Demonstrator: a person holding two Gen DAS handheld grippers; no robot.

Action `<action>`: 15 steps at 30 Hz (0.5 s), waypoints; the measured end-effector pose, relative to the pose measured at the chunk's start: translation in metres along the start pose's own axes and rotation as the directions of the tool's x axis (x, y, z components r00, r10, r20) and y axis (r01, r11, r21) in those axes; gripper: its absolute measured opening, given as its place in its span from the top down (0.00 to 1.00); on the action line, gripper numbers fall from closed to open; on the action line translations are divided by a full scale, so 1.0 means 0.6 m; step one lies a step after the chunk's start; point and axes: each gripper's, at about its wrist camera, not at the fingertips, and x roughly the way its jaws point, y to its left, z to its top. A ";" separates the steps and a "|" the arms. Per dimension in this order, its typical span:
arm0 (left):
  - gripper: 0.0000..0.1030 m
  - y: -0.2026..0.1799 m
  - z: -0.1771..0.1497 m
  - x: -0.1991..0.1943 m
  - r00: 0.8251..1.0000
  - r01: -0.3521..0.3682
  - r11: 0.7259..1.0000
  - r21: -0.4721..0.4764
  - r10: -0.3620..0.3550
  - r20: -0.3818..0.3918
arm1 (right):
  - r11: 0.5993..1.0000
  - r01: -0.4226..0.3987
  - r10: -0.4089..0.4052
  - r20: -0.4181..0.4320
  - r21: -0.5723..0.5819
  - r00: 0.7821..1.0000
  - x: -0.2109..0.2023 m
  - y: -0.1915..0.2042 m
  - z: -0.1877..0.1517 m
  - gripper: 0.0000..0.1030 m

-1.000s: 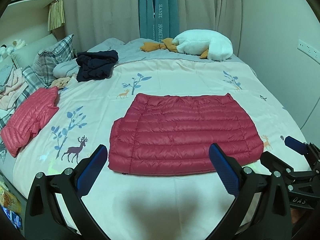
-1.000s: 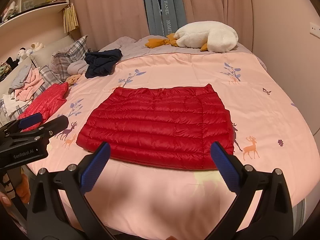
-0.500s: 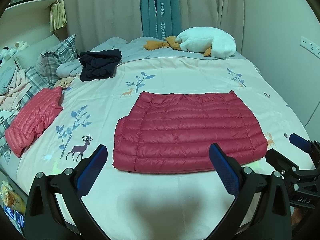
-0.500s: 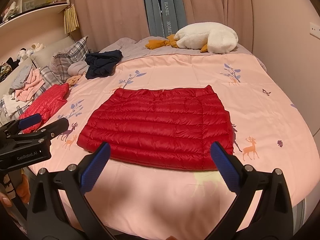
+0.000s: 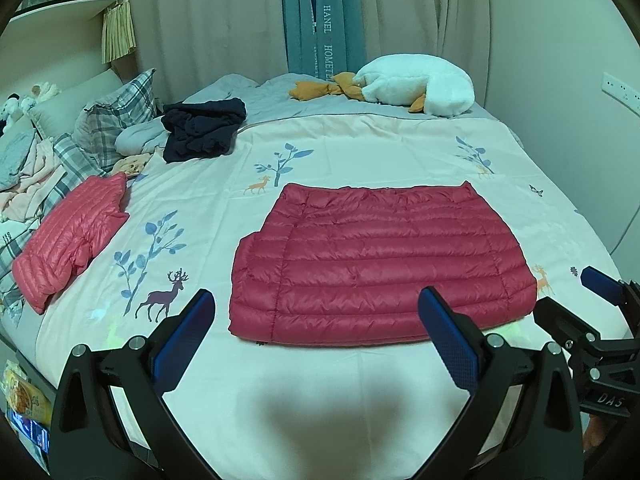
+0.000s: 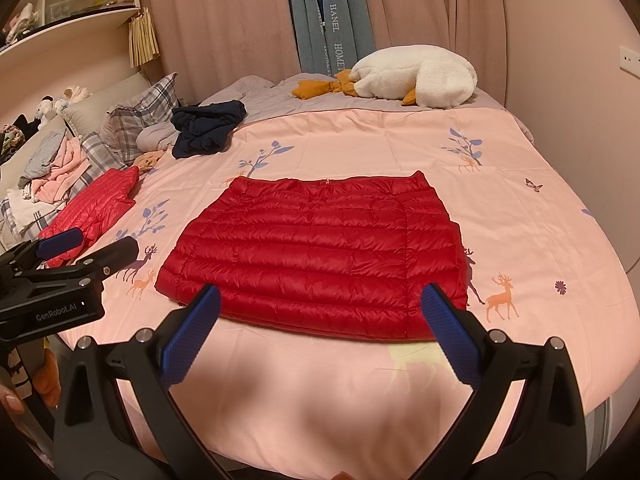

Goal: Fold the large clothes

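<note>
a red quilted down jacket lies flat in the middle of the pink bedspread printed with deer and blue sprigs, folded into a wide trapezoid. its long axis runs left to right across the bed; the narrower collar edge points toward the far curtains, the broader hem toward the cameras. the left gripper hangs over the near bed edge, blue pads spread wide, holding nothing. the right gripper is likewise spread and empty, its tips just short of the hem. a second coral-red quilted jacket lies well apart at the left, near plaid pillows.
</note>
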 end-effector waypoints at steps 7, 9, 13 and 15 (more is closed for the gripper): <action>0.01 0.002 0.000 -0.001 1.000 0.002 1.000 -0.001 -0.002 -0.001 | 1.000 0.000 0.000 0.000 0.000 1.000 -0.001 0.001 -0.001 0.02; 0.01 0.002 0.000 0.000 1.000 0.001 1.000 -0.001 -0.001 -0.001 | 1.000 0.000 0.000 0.000 0.000 1.000 -0.001 0.001 0.000 0.02; 0.01 0.002 0.000 0.000 1.000 0.002 1.000 0.000 -0.002 -0.002 | 1.000 0.000 0.000 0.000 0.000 1.000 0.000 0.000 0.001 0.02; 0.01 0.002 0.000 -0.001 1.000 0.001 1.000 0.002 -0.001 -0.002 | 1.000 0.000 0.000 0.000 0.000 1.000 0.000 0.000 0.001 0.02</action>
